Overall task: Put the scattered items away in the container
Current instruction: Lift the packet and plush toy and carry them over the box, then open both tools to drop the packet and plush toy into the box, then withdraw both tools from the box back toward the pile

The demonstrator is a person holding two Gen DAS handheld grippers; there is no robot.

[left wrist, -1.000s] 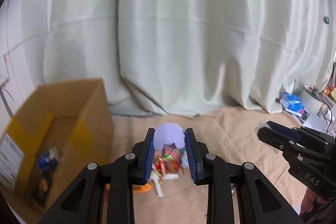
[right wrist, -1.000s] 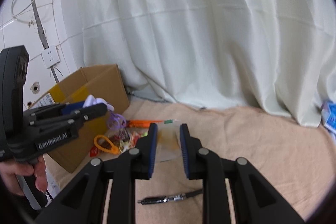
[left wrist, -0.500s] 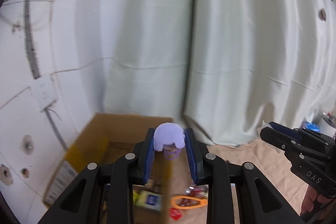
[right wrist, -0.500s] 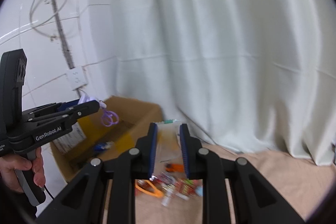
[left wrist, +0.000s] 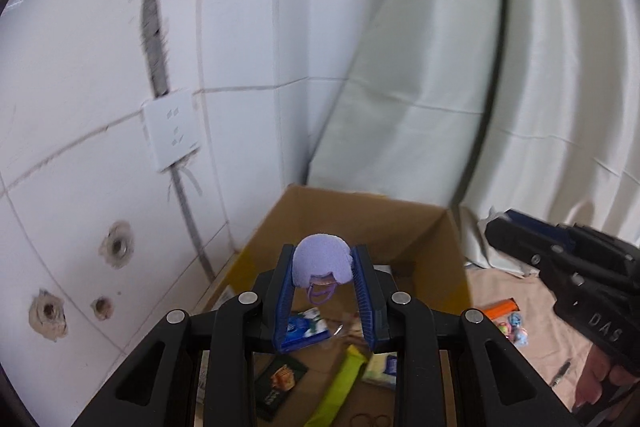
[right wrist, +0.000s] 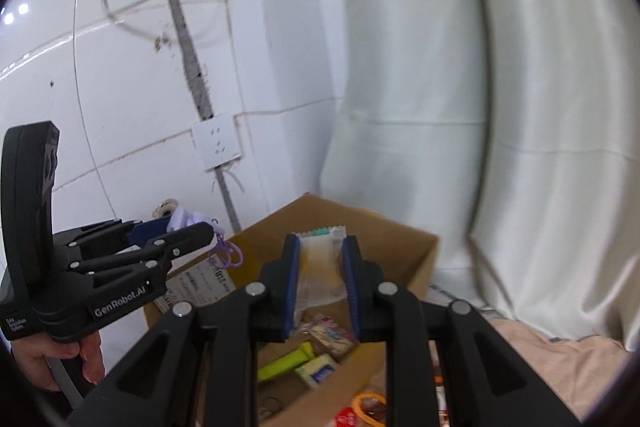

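Note:
A lilac plush toy (left wrist: 320, 261) with a small purple ring hanging below it is clamped in my left gripper (left wrist: 323, 267), which hovers over the open cardboard box (left wrist: 372, 219). My right gripper (right wrist: 320, 269) is shut on a clear snack packet (right wrist: 320, 267) above the same cardboard box (right wrist: 400, 251). Inside the box lie a blue packet (left wrist: 306, 325), a green-yellow wrapper (left wrist: 340, 383), a dark packet (left wrist: 280, 381) and other snacks. Across the views, the left gripper (right wrist: 192, 231) appears at the left and the right gripper (left wrist: 504, 227) at the right.
A white tiled wall with a socket (left wrist: 172, 135) and a cable stands behind the box. A white curtain (left wrist: 480, 107) hangs to the right. Small items, among them an orange piece (left wrist: 502, 307) and a pen (left wrist: 560, 379), lie on the beige cloth (right wrist: 560, 359). A hand (right wrist: 56, 363) holds each handle.
Both grippers have swung left and up from over the cloth to over the box, still holding the plush toy and the packet. The wall and socket have come into view.

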